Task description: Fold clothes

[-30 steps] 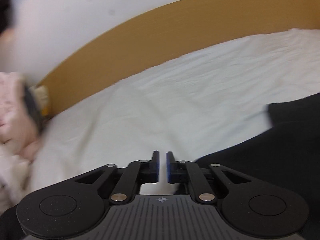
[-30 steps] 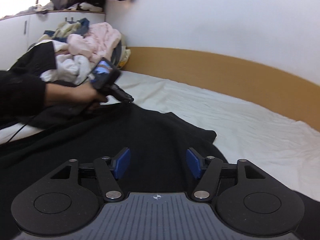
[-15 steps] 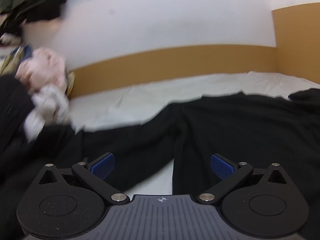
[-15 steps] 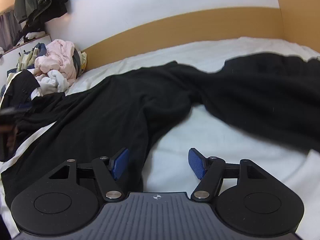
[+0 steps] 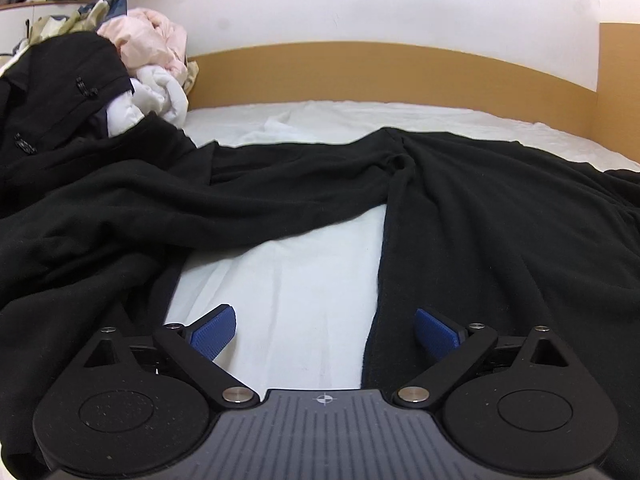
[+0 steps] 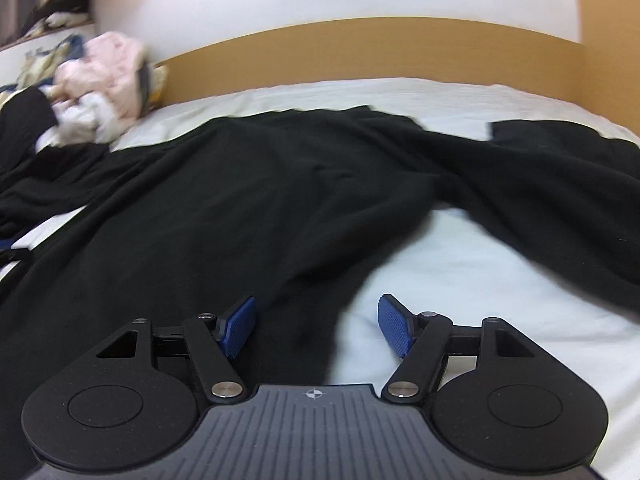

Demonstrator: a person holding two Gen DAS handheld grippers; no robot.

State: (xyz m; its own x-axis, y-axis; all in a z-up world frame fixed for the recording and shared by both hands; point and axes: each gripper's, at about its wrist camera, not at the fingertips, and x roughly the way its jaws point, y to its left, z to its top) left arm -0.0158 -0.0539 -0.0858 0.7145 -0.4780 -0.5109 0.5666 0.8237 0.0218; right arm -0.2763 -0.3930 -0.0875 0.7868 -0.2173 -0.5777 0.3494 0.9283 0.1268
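A: Nearest the left wrist camera, the left tongs (image 5: 324, 330) hang low over the bed, blue pads (image 5: 214, 330) spread wide and just starting to draw in. Bare white sheet (image 5: 300, 288) lies between them; the right pad sits over the edge of the black garment (image 5: 480, 208), with nothing gripped.

B: And the right tongs (image 6: 318, 328)?

A: Closing, but the pads are apart and not pressing on anything. The hem of the black garment (image 6: 248, 200) runs in between them, dark cloth toward the left pad (image 6: 240, 326), white sheet (image 6: 460, 272) toward the right one. That view is blurred.

B: Where does the garment lie?

A: Spread across the mattress, wrinkled. In the left view it parts into two broad stretches with a wedge of sheet between, meeting at a bunched fold farther up the bed.

B: Beyond it?

A: At far left a heap of laundry (image 5: 148, 60): pink and white pieces on top, with a dark jacket (image 5: 60, 80) draped beside them. Behind everything, a tan wooden headboard (image 5: 380, 76) runs along the white wall (image 5: 360, 0).
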